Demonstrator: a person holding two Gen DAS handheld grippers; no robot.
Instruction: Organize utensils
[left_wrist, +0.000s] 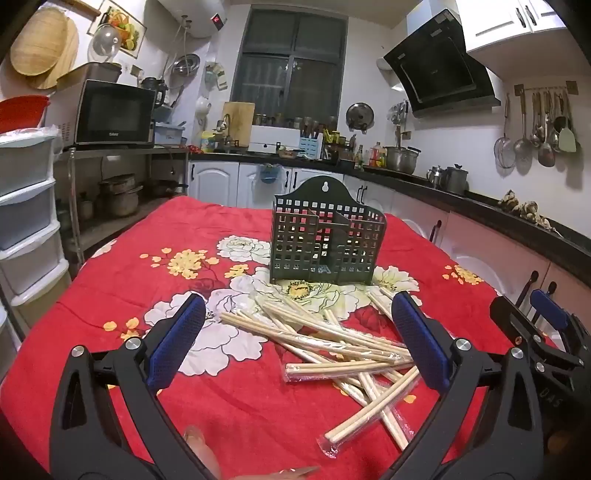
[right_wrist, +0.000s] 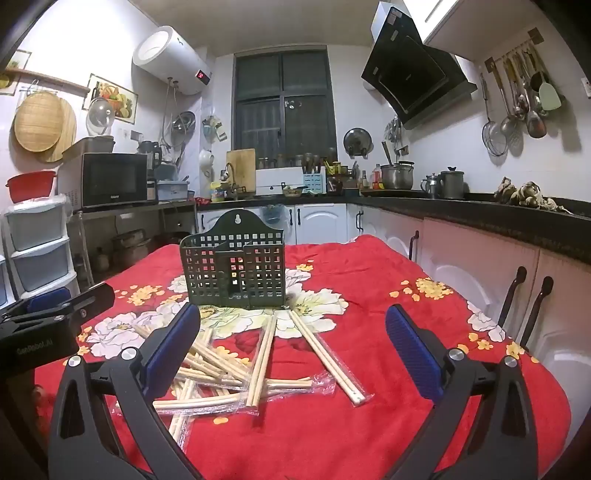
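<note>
A dark green slotted utensil holder (left_wrist: 327, 240) stands upright on the red flowered tablecloth (left_wrist: 129, 280); it also shows in the right wrist view (right_wrist: 234, 269). Several pairs of wrapped wooden chopsticks (left_wrist: 332, 350) lie in a loose pile in front of it, also seen in the right wrist view (right_wrist: 236, 373). My left gripper (left_wrist: 299, 314) is open and empty, hovering just short of the pile. My right gripper (right_wrist: 293, 321) is open and empty, above the pile's right side. Each gripper shows at the edge of the other's view: the right one (left_wrist: 546, 332), the left one (right_wrist: 55, 314).
The table (right_wrist: 406, 424) stands in a kitchen. Black-topped counters with white cabinets (right_wrist: 480, 258) run along the right and back. A plastic drawer tower (left_wrist: 26, 206) and a rack with a microwave (left_wrist: 110, 114) stand on the left.
</note>
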